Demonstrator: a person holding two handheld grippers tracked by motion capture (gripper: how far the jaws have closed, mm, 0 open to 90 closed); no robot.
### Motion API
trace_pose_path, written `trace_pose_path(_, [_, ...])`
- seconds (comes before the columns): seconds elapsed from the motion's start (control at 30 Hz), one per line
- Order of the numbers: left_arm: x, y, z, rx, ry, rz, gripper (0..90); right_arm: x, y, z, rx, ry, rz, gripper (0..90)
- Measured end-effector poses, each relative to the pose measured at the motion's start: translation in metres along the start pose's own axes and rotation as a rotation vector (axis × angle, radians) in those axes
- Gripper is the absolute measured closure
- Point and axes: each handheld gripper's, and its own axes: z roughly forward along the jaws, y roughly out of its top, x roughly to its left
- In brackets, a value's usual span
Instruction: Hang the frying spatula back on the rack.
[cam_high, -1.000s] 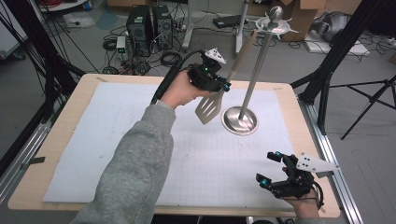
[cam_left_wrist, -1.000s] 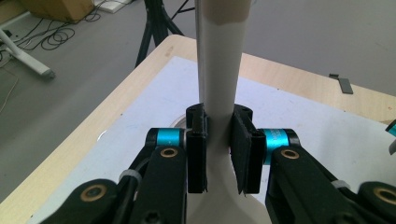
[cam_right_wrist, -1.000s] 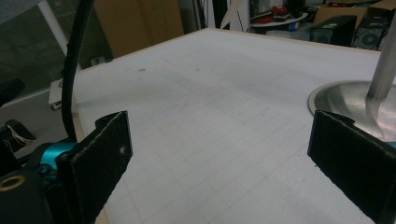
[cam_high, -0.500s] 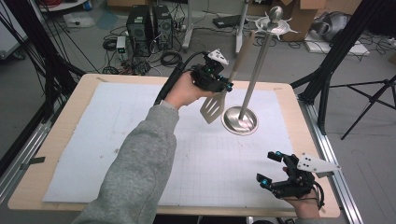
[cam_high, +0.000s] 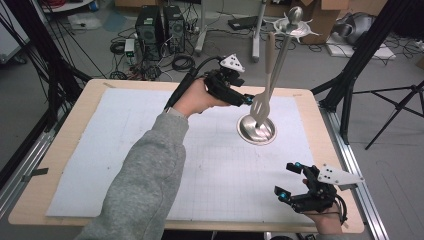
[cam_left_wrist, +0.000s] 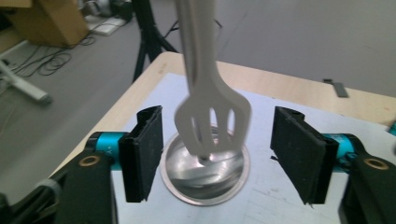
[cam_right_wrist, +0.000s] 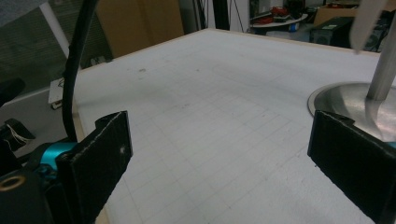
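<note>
At the far right of the table, my left gripper (cam_high: 248, 99) has just spread its jaws; the pale slotted plastic spatula (cam_left_wrist: 211, 122) hangs between them untouched, over the round steel stand base (cam_high: 256, 131). My right gripper (cam_high: 292, 180) gapes empty.

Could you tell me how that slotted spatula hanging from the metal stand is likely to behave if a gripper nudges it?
The slotted spatula hangs from the top of the stand, so it would probably swing freely. It looks thin and pale, perhaps plastic, so likely light. The left gripper has just been opening, its pads clear of the blurred blade.
</note>
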Motion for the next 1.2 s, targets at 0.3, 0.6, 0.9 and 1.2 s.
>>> trace_pose_path(0.3, [0.002,-0.009,-0.018,-0.043,-0.053,0.002,20.7,0.000,-0.002,-0.001,0.005,-0.002,0.003,5.5])
trace_pose_path(0.6, [0.004,-0.028,-0.037,-0.045,-0.026,-0.007,20.4,-0.002,-0.002,0.001,0.009,-0.002,0.007,5.5])
trace_pose_path(0.9, [0.002,-0.048,-0.051,-0.027,-0.031,0.001,20.1,-0.003,-0.002,0.006,0.020,0.006,0.007,5.5])
trace_pose_path(1.2, [0.003,-0.072,-0.063,-0.034,0.000,0.012,17.9,-0.004,0.000,0.013,0.033,0.014,0.002,5.5])
